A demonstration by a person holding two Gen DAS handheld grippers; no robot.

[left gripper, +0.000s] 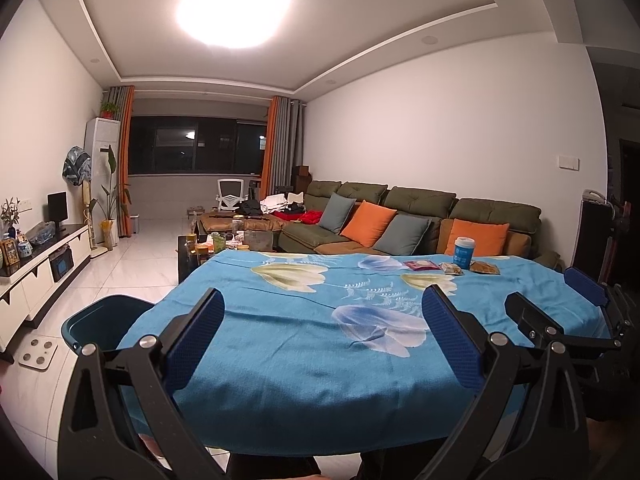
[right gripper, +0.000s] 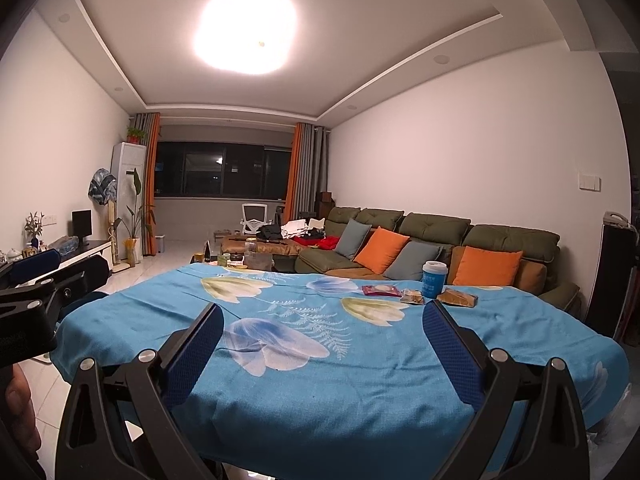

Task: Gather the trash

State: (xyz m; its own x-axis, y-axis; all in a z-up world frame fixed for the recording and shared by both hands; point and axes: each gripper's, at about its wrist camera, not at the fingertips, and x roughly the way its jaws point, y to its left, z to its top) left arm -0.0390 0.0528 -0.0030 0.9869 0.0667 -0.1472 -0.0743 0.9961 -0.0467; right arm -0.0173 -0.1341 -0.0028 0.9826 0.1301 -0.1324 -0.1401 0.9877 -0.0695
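Observation:
A table with a blue flowered cloth [left gripper: 280, 352] fills the foreground. At its far right lie a red wrapper [left gripper: 420, 265], a clear snack packet [left gripper: 451, 268] and a brown packet [left gripper: 485, 267], beside a blue cup with a white lid [left gripper: 463, 253]. They also show in the right wrist view: red wrapper [right gripper: 381, 290], snack packet [right gripper: 412, 296], brown packet [right gripper: 458, 298], cup [right gripper: 434, 279]. My left gripper [left gripper: 322, 300] is open and empty over the near edge. My right gripper [right gripper: 322, 314] is open and empty, also seen in the left wrist view [left gripper: 552, 284].
A dark green bin [left gripper: 106, 320] stands on the floor at the table's left corner. A scale [left gripper: 38, 352] lies on the tiles. A green sofa with orange and grey cushions [left gripper: 420, 216] stands behind the table. A cluttered coffee table [left gripper: 228, 240] stands further back.

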